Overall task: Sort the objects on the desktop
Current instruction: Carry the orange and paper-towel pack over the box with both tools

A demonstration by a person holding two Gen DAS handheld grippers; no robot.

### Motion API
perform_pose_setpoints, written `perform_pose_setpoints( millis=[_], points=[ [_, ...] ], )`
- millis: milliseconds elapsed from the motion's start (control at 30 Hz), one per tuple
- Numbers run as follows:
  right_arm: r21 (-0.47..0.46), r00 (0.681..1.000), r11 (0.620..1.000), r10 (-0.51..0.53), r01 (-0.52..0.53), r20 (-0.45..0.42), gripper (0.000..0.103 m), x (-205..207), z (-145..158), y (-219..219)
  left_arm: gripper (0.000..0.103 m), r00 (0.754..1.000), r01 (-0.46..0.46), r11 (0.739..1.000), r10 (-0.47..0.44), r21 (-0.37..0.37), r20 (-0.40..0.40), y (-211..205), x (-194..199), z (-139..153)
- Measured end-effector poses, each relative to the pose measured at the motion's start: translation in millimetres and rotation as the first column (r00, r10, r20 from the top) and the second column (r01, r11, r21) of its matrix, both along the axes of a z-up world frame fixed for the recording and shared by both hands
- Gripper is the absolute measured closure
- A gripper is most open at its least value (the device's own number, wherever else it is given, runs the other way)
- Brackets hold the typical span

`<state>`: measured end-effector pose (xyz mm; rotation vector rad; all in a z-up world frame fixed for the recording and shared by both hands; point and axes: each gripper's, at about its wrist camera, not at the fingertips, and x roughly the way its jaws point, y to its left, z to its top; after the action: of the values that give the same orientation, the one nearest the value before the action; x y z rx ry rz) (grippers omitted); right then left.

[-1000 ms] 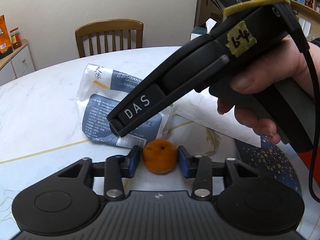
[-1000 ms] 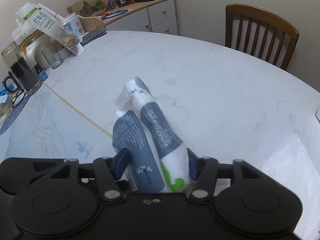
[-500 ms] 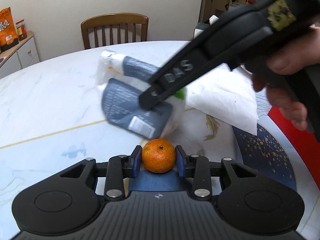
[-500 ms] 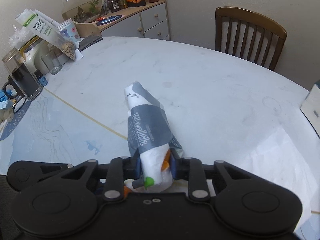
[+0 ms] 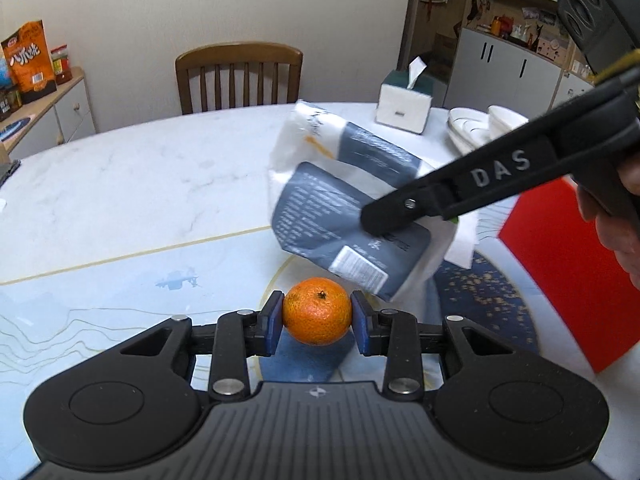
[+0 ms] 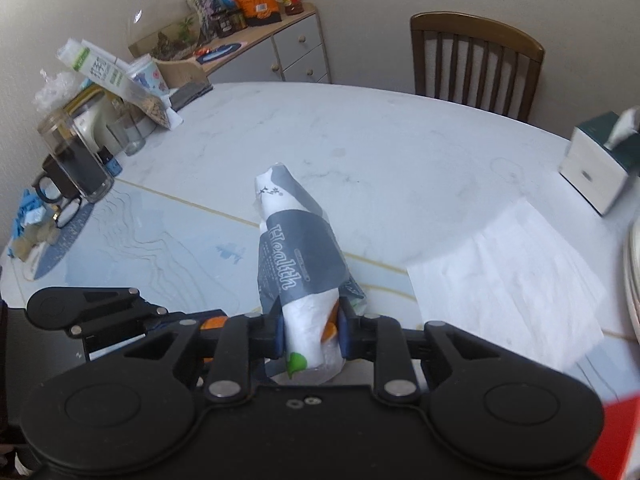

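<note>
My left gripper (image 5: 317,321) is shut on a small orange mandarin (image 5: 317,311) and holds it above the table. My right gripper (image 6: 311,330) is shut on one end of a white and grey-blue paper tissue pack (image 6: 298,264), which hangs in the air above the marble table (image 6: 380,152). From the left wrist, the same tissue pack (image 5: 340,208) floats up and to the right of the mandarin, with the black right gripper (image 5: 472,188) and a person's hand (image 5: 616,216) behind it.
A white paper sheet (image 6: 504,276) lies on the table at the right, near a tissue box (image 6: 596,164) and stacked white dishes (image 5: 476,128). A red object (image 5: 568,264) sits at the right edge. Jars, glasses (image 6: 52,196) and packets crowd the left side. A wooden chair (image 5: 240,76) stands behind.
The right gripper closed on the tissue pack and lifted it off the table to the right. The left gripper closed on the mandarin and raised it.
</note>
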<state>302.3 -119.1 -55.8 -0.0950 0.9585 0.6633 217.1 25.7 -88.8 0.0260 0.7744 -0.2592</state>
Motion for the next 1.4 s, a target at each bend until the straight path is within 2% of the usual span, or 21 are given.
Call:
perform_pose_setpoints(
  millis=[400, 700, 1100, 1400],
  points=[
    [0.074, 0.996, 0.993, -0.093, 0.092, 0.017, 0.081, -57.6, 39.9, -58.2, 0.069, 0.997, 0.061, 0.998, -0.060, -0.019, 0.052, -21.0, -38.0, 49.3],
    [0.117, 0.976, 0.969, -0.219, 0.217, 0.007, 0.080, -103.7, 48.6, -121.4, 0.069, 0.986, 0.148, 0.988, -0.143, -0.045, 0.086, -59.5, -54.8, 73.9],
    [0.157, 0.922, 0.913, -0.386, 0.376, 0.036, 0.080, -147.1, 63.6, -217.9, 0.069, 0.943, 0.313, 0.949, -0.306, -0.033, 0.132, -151.4, -65.9, 90.1],
    [0.121, 0.878, 0.877, -0.474, 0.464, 0.069, 0.080, -158.7, 59.8, -275.1, 0.069, 0.901, 0.412, 0.911, -0.409, 0.010, 0.141, -217.1, -62.9, 89.6]
  ],
)
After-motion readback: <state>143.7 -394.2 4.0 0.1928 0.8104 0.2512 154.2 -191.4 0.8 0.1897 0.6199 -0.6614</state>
